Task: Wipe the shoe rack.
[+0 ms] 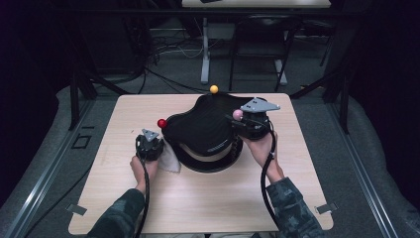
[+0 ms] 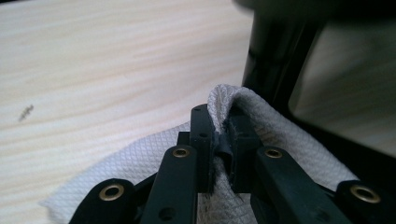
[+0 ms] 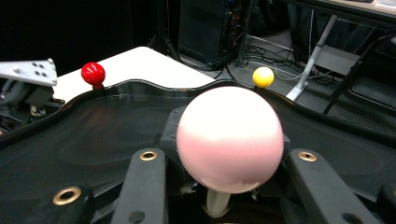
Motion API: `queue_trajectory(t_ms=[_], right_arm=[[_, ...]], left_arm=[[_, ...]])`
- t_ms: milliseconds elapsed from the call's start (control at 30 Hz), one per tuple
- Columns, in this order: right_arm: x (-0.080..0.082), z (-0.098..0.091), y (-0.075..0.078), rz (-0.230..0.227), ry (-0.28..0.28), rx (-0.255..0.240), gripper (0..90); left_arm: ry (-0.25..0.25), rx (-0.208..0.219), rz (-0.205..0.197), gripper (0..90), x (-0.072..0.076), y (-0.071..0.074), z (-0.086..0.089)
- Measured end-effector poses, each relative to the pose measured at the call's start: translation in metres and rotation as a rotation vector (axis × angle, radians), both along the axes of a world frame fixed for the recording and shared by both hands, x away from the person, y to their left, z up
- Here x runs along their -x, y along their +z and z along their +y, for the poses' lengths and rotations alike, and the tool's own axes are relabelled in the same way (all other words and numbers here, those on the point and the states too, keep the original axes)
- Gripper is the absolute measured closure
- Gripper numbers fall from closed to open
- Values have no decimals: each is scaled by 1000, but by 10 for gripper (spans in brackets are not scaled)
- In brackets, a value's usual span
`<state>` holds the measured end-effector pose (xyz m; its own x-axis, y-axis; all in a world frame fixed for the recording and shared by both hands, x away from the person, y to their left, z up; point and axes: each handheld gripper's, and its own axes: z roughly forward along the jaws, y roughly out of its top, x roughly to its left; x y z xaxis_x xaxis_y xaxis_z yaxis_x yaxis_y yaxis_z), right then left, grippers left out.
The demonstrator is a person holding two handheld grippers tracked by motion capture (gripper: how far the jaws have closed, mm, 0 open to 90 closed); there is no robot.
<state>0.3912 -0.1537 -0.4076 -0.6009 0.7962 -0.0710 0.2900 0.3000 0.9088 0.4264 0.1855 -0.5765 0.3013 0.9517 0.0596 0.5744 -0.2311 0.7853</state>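
Two grips: left gripper (image 2: 219,140) pinching white quilted paper towel (image 2: 280,135) beside glossy black tray (image 1: 208,129) for wiping; right gripper (image 3: 229,186) clamped on pink ball knob (image 3: 229,137), steadying tray.

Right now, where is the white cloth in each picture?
High view: white cloth lies left of centre, beside the black tray, under the left tongs.
Left gripper view: pinched between the tongs at bottom centre.
Right gripper view: not seen.
Shared landmark: the black tray.
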Motion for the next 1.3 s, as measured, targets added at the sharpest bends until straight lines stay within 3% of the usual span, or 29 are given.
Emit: queue_trajectory(t_ms=[67, 167, 333, 500, 633, 733, 900, 1067, 1300], right_arm=[[0, 0, 0, 5, 5, -3, 637], [-1, 0, -1, 14, 11, -10, 698], [-2, 1, -3, 10, 5, -17, 700], [-1, 3, -2, 2, -15, 7, 696], [2, 2, 1, -6, -36, 25, 603], [5, -1, 3, -2, -37, 19, 563], [12, -2, 5, -21, -45, 45, 593], [12, -3, 4, -21, -49, 34, 603], [11, -4, 4, -15, -41, 28, 604]], left_arm=[[-21, -21, 22, 831, 1, -6, -3], [-30, -17, 12, 830, 2, -6, -6], [-35, -13, -47, 830, 7, 6, -5], [-29, 27, -104, 829, 10, 25, -3], [-28, 30, -127, 829, 10, 34, -4], [-25, 19, -115, 830, 7, 31, -4], [-22, -5, -87, 830, 4, 19, -7], [-29, -32, -63, 830, 0, 10, -12], [-78, -55, 27, 828, -5, -3, -16]])
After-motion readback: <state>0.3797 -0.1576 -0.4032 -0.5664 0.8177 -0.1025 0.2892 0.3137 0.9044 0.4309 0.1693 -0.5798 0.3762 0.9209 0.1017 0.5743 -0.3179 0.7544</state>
